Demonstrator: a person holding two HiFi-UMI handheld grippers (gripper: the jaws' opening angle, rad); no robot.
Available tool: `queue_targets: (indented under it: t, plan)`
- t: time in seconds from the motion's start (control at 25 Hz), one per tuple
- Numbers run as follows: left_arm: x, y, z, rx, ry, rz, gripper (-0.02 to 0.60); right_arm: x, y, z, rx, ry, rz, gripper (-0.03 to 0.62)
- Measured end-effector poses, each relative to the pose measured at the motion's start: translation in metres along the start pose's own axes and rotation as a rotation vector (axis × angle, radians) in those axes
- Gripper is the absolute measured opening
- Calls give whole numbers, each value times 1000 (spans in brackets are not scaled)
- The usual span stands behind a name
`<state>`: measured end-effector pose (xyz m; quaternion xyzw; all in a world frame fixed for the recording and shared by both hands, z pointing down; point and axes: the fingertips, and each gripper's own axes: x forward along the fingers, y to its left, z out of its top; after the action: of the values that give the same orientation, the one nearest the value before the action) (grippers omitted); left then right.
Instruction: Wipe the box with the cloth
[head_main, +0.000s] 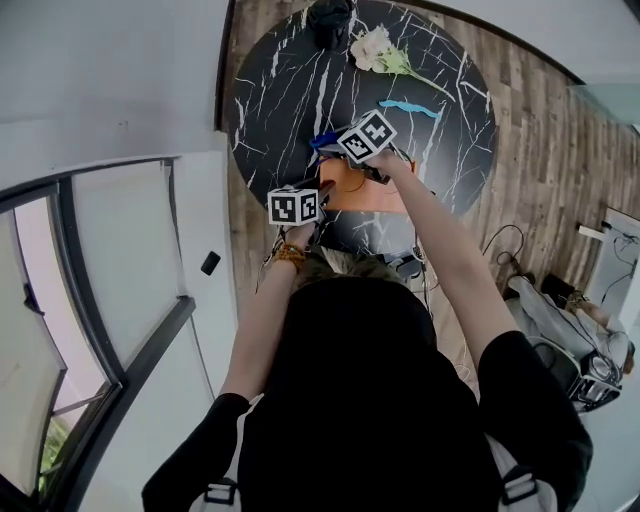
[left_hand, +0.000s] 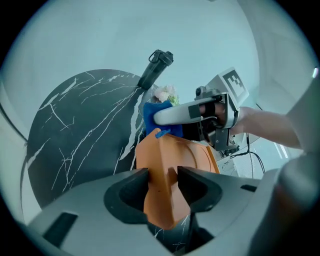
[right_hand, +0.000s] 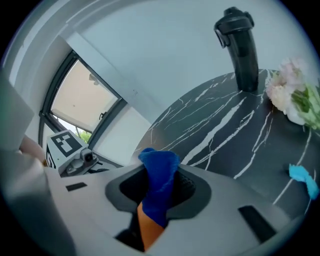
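Nearest in the head view is the person (head_main: 380, 400), whose head and dark top block the table's near rim and part of both arms. The left gripper (left_hand: 163, 186) has its jaws pinched on a thin edge of the orange box (left_hand: 172, 160), which stands up between them and fills the middle of the left gripper view, hiding much of the table beyond. The box sits over the near part of the round black marble table (head_main: 280, 90); no view shows whether it rests there. Just past it, the right gripper (right_hand: 160, 192) is clamped on the blue cloth (right_hand: 159, 175), a bunched fold poking up from between the jaws, with orange box showing beneath. Only the left gripper view shows the cloth meeting the box's far upper edge. Farther out on the table lie a light blue scrap (right_hand: 302, 179), then a pale flower (right_hand: 287, 95), and at the far rim an upright black bottle (right_hand: 239, 45). The right gripper view alone shows a window (right_hand: 80, 105). The head view alone shows wood floor (head_main: 520, 150) and cables (head_main: 500, 245) to the right.
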<state>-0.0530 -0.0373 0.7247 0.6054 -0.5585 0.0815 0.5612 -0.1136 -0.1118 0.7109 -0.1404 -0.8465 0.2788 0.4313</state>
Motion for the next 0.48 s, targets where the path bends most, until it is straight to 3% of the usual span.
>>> queue_targets:
  t: [0.24,0.48]
  plan:
    - [4,2,4,-35,-7,10,184,-24,-20,-26,127,111,21,89]
    - [8,4,7,-60,1,-1,187,-70,-47,-62,221,125,-17,89]
